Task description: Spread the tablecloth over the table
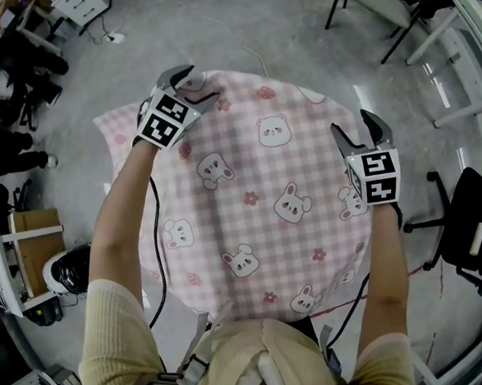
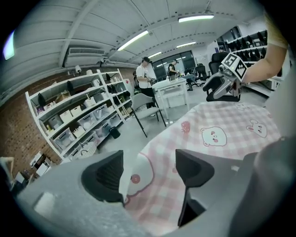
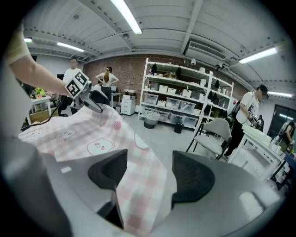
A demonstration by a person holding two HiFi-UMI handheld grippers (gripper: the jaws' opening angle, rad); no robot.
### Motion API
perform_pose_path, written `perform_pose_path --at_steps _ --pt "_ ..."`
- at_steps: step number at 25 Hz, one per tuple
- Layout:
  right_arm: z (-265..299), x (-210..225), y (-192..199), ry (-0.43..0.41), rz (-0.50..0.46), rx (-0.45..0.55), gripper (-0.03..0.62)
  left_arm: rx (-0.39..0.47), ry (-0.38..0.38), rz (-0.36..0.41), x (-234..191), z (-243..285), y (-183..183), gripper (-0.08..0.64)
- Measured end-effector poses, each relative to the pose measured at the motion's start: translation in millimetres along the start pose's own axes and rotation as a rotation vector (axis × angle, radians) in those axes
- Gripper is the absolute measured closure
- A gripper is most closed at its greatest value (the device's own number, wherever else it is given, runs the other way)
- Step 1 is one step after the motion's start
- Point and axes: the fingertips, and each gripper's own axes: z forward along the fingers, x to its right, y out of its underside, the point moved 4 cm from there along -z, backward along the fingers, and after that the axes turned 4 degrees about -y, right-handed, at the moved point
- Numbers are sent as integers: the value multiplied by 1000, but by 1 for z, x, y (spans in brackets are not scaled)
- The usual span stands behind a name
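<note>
Both arms reach forward, left hand-held gripper (image 1: 191, 81) and right hand-held gripper (image 1: 350, 123) spread over tablecloth (image 1: 258, 189).

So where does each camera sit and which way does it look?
Head view: on the person's head, looking steeply down at the tablecloth; forearms, left gripper and right gripper show.
Left gripper view: on the left gripper, looking along its open jaws over the tablecloth toward the right gripper.
Right gripper view: on the right gripper, looking along its open jaws toward shelves; the left gripper shows.
Shared: each gripper view shows the tablecloth and the other gripper.
</note>
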Motion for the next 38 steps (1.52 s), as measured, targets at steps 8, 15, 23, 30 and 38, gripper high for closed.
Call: perform_pose_path --at_steps 8,15,23,30,38 --pt "-23 -12 -4 24 21 26 299 23 -19 -73 7 -22 0 196" --pt "-46 -33 -8 13 61 49 305 30 19 -174 26 -56 -1 249" --pt "-81 -65 -19 2 83 75 351 76 49 -245 53 -110 -7 330" --pt "-112 -91 -32 -3 98 102 390 110 51 -305 72 -155 -13 359" --pt "-144 -127 -47 -27 154 176 451 169 25 -371 90 -213 -14 399"
